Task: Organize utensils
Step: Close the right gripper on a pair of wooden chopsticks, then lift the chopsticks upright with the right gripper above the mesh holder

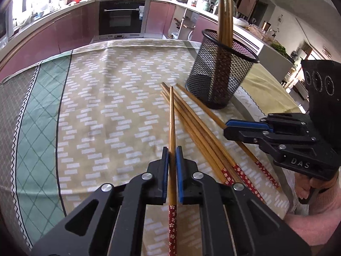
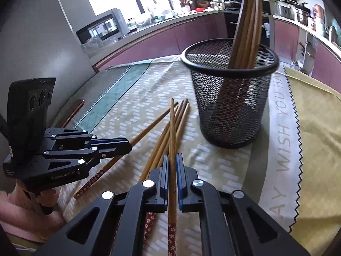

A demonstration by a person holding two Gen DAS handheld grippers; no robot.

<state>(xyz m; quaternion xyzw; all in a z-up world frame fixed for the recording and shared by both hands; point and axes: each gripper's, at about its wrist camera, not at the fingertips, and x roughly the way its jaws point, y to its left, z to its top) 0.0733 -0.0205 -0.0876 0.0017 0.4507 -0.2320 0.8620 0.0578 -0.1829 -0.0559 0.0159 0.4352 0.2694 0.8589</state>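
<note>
Chopstick in left gripper [image 1: 172,160]: one wooden stick [image 1: 172,128] pinched between the blue pads, long axis running straight away from the camera, narrow tip pointing out over the tablecloth [image 1: 96,106], red flowered butt end cut off at the bottom edge of the left wrist view; second chopstick [image 2: 172,149] clamped the same way in the right gripper [image 2: 172,166], tip aimed toward the mesh holder [image 2: 230,106], butt end likewise cut off at frame bottom; whether either held stick touches the pile beneath cannot be told; loose chopsticks [image 1: 198,134] lie in a fanned bundle on the cloth just beside the holder, tips toward it, red patterned ends toward the person, several ends hidden under the gripper bodies; count unclear where they overlap; more chopsticks [image 2: 247,27] stand in the holder, leaning, tips up and cropped by the top of the frame, lower ends dim behind the mesh; kitchen counter [image 1: 64,21] behind, blurred by fisheye and glare.
</note>
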